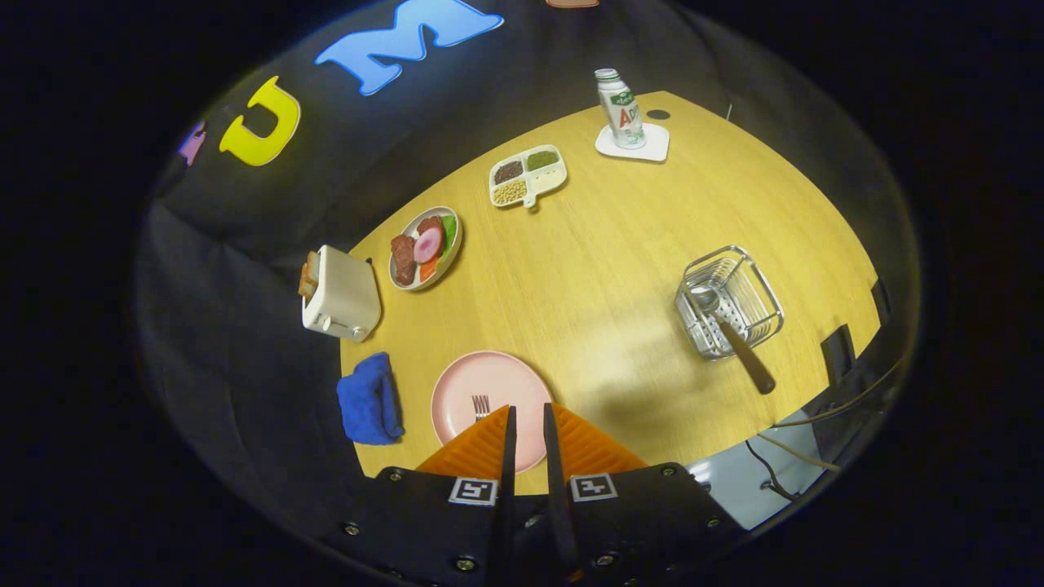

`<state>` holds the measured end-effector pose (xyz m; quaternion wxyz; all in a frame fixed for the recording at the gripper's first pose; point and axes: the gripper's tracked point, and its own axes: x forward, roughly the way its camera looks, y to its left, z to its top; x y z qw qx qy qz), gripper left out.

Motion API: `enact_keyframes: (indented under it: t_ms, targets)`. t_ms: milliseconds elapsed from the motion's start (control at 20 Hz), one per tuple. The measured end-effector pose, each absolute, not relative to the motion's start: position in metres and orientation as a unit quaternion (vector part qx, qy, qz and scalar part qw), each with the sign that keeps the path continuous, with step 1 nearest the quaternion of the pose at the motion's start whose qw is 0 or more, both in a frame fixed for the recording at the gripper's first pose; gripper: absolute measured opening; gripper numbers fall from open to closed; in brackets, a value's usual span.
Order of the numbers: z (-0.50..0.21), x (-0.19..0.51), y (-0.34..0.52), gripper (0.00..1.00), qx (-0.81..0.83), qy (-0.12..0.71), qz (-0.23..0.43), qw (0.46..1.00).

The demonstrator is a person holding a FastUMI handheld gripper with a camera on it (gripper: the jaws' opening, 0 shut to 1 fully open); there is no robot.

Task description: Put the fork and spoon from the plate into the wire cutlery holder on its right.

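Wooden tabletop (587, 269), pale yellow, seen from above with the gripper (527, 417) hanging over its near edge. Its two fingers stand nearly together with only a thin gap between them, and they hold nothing. Just ahead of the fingertips lies a pink plate (481, 387), and on it a metal fork (480, 405), tines pointing away, its handle hidden under the fingers. The fork looks light, stiff and slippery, lying flat, so the best grip is probably across the narrow handle. To the right, well apart from the plate, stands the wire cutlery holder (728, 302). The spoon (730, 330) is already in it, bowl down inside the basket and dark handle leaning out toward the near side. That handle may get in the way when the fork goes in. Left of the plate lies a blue cloth (369, 399), with a white toaster (340, 293) beyond it. Farther off sit a dish of food (424, 247), a divided tray (526, 175) and a bottle (621, 108) on a white coaster (644, 147). Nothing lies between plate and holder.
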<state>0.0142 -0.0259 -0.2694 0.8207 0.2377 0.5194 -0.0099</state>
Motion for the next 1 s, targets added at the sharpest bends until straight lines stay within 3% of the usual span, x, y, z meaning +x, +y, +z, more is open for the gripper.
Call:
enact_keyframes:
  t_ms: [550,700,800,1000]
  targets:
    - [-0.340,-0.004,0.068,0.19,0.213,0.596,0.039,0.773]
    - [-0.363,-0.009,0.084,0.24,0.206,0.619,0.042,0.757]
    - [-0.377,-0.014,0.093,0.35,0.197,0.634,0.042,0.747]
    - [-0.400,-0.019,0.109,0.35,0.188,0.657,0.042,0.729]
